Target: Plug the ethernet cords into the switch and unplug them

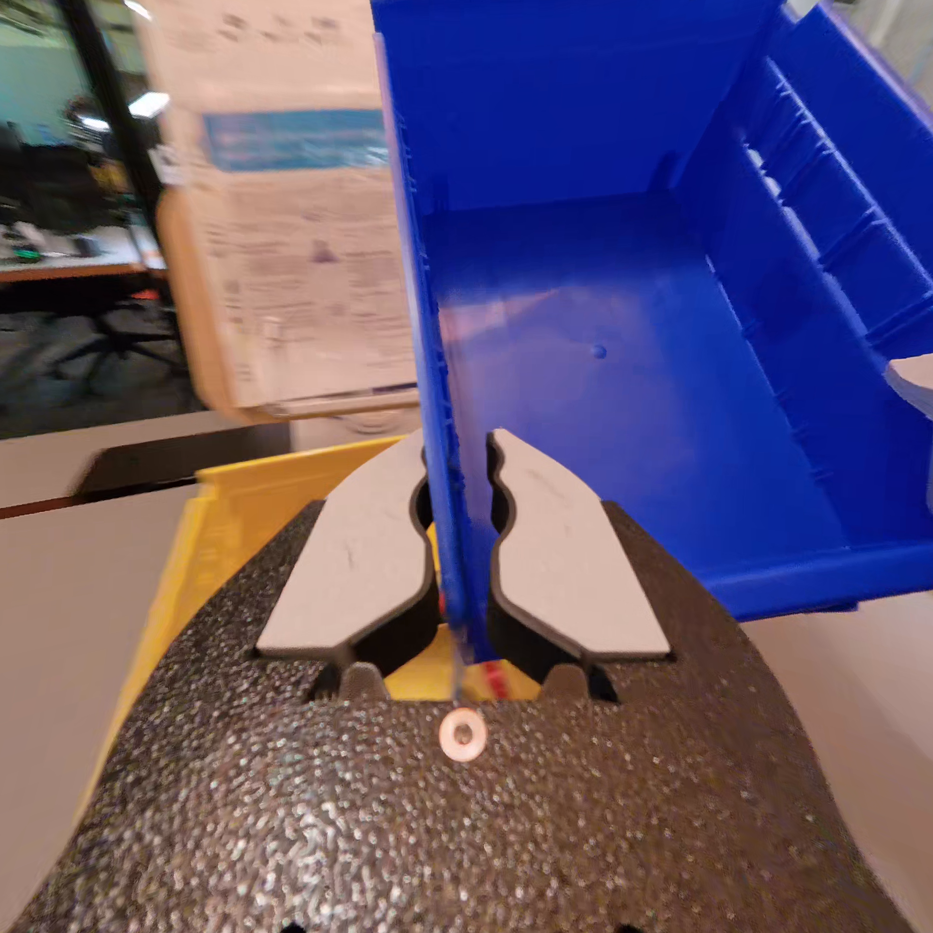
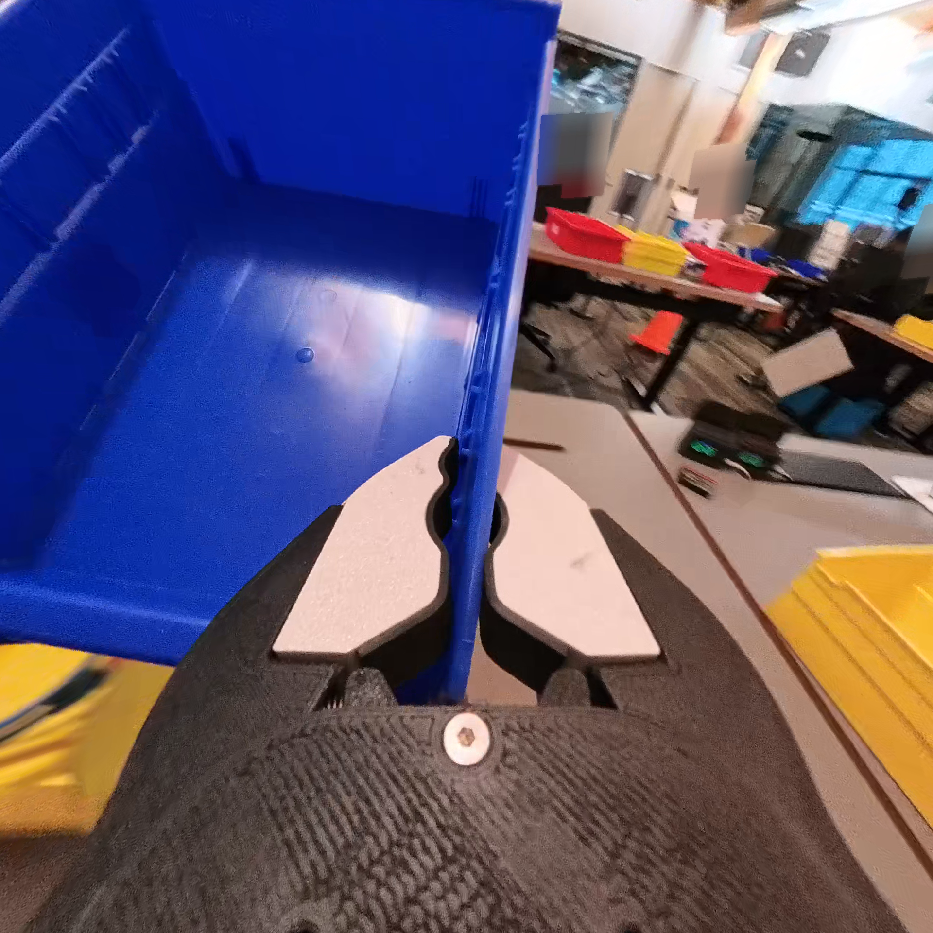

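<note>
An empty blue plastic bin (image 1: 631, 378) is held up in the air between both grippers. My left gripper (image 1: 457, 439) is shut on the bin's left side wall. My right gripper (image 2: 479, 449) is shut on the bin's right side wall (image 2: 484, 404). The bin's bare floor (image 2: 252, 378) faces both cameras. A grey fingertip (image 1: 914, 383) of the right gripper shows at the right edge of the left wrist view. A black device with green-lit parts (image 2: 727, 449) sits on the grey table at the right. No ethernet cord shows in either view.
A yellow bin (image 1: 242, 505) lies under the left gripper, and stacked yellow bins (image 2: 868, 631) sit on the table (image 2: 732, 530) at the right. A large cardboard box (image 1: 282, 252) stands behind. Red and yellow trays (image 2: 651, 250) sit on a far table.
</note>
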{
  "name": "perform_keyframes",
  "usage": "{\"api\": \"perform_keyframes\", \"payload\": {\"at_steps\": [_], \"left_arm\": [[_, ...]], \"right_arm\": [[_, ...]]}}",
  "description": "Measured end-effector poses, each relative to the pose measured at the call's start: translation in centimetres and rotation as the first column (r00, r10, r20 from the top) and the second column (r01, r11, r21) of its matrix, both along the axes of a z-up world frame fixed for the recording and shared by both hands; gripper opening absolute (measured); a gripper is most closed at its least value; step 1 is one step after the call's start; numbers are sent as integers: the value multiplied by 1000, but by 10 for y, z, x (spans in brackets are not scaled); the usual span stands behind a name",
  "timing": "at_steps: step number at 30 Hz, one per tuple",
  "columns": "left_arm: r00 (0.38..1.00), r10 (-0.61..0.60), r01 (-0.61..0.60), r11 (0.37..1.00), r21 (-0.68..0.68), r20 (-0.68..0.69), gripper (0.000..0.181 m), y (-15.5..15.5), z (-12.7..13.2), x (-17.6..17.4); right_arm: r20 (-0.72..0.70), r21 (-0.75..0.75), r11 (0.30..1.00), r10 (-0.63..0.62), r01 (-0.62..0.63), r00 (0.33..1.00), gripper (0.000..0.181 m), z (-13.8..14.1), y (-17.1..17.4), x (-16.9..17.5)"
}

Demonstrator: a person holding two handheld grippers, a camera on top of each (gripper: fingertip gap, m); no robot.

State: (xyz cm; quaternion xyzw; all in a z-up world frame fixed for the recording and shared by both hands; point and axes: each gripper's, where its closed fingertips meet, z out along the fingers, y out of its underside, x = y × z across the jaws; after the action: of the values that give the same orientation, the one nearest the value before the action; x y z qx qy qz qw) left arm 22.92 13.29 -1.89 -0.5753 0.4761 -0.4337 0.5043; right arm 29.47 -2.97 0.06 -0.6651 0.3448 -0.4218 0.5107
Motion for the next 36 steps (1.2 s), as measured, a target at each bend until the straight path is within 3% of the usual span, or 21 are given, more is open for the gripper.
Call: {"api": "perform_keyframes", "payload": {"at_steps": [5,10,14,18,22,25,28,31,33,36], "left_arm": [[987,-133,126,989,-78,-92,19,-108,-55,59],[961,-186,179,983,-50,-206,21,-172,-103,101],[925,-230,210,973,-97,-301,27,-205,-140,118],[903,-248,224,968,-110,-350,31,-223,-161,125],[894,-300,263,953,-150,-334,40,-231,-164,126],[835,-420,410,906,-106,-357,65,-239,-164,119],[834,-412,441,897,-6,-367,79,-216,-145,97],[886,-382,411,909,65,-264,83,-172,-97,52],[930,-316,341,932,123,-186,76,-122,-67,17],[983,-67,107,966,236,-174,66,-9,-49,-38]], "right_arm": [[-155,-9,989,-145,146,977,6,-62,-117,40],[-265,10,975,-210,220,941,6,-121,-186,70],[-351,4,975,-207,223,913,6,-159,-217,95],[-412,47,972,-192,231,891,5,-184,-234,107],[-384,62,972,-187,227,904,5,-184,-236,114],[-336,45,973,-200,228,920,7,-180,-236,115],[-302,-9,974,-218,226,928,10,-180,-235,115],[-272,-51,973,-232,226,934,13,-180,-237,115],[-267,-47,974,-226,221,937,12,-180,-237,115],[-273,-26,976,-215,216,938,11,-180,-237,117]]}}
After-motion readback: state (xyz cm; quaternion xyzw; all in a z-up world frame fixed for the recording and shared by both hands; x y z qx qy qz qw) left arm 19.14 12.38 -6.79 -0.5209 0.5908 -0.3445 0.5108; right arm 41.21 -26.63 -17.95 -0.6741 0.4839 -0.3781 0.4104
